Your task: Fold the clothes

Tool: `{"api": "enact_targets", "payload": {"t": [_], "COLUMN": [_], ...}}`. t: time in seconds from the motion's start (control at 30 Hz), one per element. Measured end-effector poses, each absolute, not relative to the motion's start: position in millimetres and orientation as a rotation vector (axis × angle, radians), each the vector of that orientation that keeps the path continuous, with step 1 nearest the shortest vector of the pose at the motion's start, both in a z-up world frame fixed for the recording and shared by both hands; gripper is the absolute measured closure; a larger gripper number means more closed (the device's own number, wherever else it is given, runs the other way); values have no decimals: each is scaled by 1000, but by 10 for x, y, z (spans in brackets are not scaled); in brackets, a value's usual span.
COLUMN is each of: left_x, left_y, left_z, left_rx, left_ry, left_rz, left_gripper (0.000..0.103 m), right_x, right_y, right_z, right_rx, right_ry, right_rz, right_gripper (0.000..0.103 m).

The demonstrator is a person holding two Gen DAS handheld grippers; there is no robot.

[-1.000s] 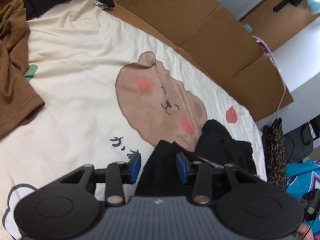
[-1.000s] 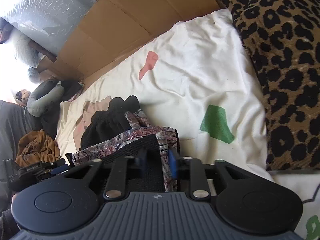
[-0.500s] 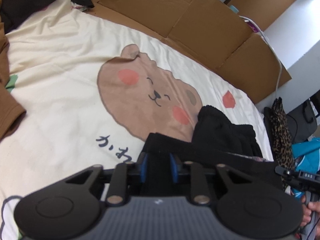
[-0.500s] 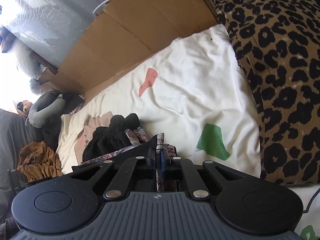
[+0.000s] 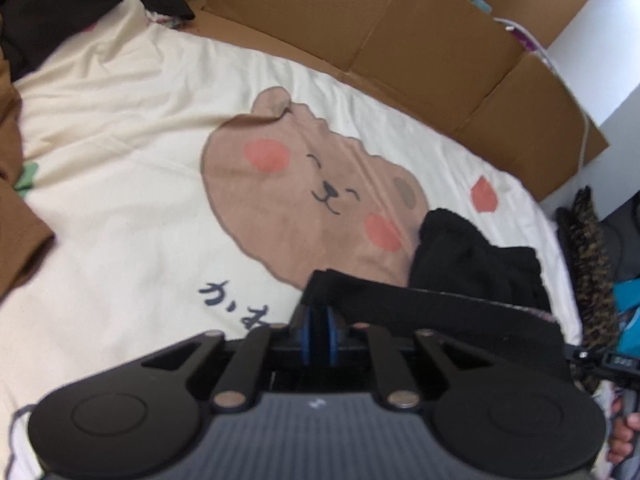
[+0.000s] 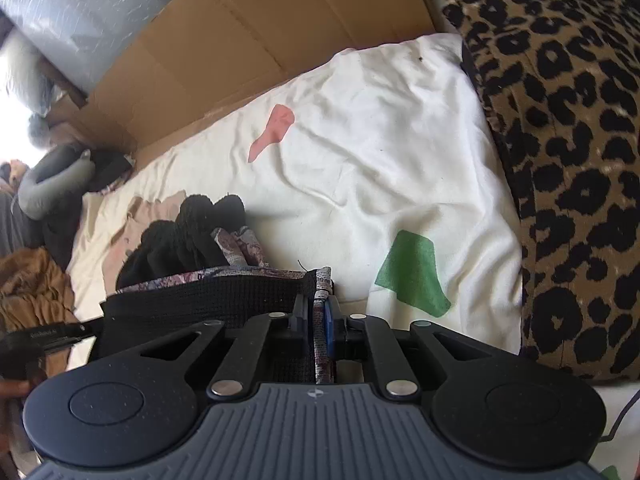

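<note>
left wrist view: left tool (image 5: 319, 334), blue pads pressed together on one end of the black waistband (image 5: 420, 306) of a garment. right wrist view: right tool (image 6: 318, 328) clamped on the opposite end, where a paisley-lined seam shows. the ribbed elastic band runs taut between the two tools, its long axis crosswise; the knit black body (image 5: 476, 260) slumps beyond it on the bed sheet (image 5: 120, 208), a cream cotton printed with a bear. cardboard (image 5: 360, 24) edges the bed; a leopard-print cushion (image 6: 560, 120) lies beside.
</note>
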State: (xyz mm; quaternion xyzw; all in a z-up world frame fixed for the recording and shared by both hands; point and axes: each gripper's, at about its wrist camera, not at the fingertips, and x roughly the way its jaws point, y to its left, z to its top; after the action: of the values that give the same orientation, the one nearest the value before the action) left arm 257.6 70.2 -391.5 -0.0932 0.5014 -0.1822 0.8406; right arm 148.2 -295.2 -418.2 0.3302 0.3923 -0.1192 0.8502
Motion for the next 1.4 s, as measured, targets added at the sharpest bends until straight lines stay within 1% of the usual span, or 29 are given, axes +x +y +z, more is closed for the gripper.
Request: {"api": "enact_targets", "payload": {"t": [0.03,0.1,0.13,0.33,0.5,0.67,0.8,0.83,0.9,0.97,1.03,1.07,1.1,1.4], "left_x": [2572,2572,2572,2588,2560,2563,2565,2579,2600,2598,2581,2573,2567,2441], "left_y": [692,677,668,575,455,340,289,298,302,280,284,300,323,571], "left_z": [-3911,-3923,-3931,-4006,-4027,-4046,-4050,-4050,-4050,-4046,-4046,-4045,-4039,-3707], "left_rx": [-185,-174,-167,-125,-32,37,52,32,8,22,16,-2,-25,-86], "left_ry": [1059,1064,1065,1068,1058,1053,1068,1085,1109,1115,1111,1112,1116,1008], "left_rz": [-387,-390,-386,-389,-411,-424,-432,-435,-434,-436,-448,-457,-462,-410], "left_gripper": [83,71,69,67,60,59,59,59,62,65,77,93,96,98], "right_x": [1485,1491,1496,1602,1715,1786,1813,1815,1815,1810,1803,1797,1781,1486], "right_y": [-2953,-2964,-2973,-2889,-2781,-2698,-2650,-2638,-2607,-2577,-2577,-2585,-2591,-2725], "right_z": [-4187,-4206,-4222,-4254,-4289,-4269,-4249,-4242,-4231,-4226,-4214,-4201,-4183,-3897], "right_rx": [688,681,682,587,485,403,372,368,357,348,352,357,360,411], "right_ry": [829,834,837,861,899,934,953,956,959,958,957,955,950,860], "right_rz": [-258,-270,-270,-238,-220,-209,-214,-214,-211,-212,-211,-211,-214,-300], "right_gripper": [80,74,73,73,72,72,75,80,90,91,94,95,96,98]}}
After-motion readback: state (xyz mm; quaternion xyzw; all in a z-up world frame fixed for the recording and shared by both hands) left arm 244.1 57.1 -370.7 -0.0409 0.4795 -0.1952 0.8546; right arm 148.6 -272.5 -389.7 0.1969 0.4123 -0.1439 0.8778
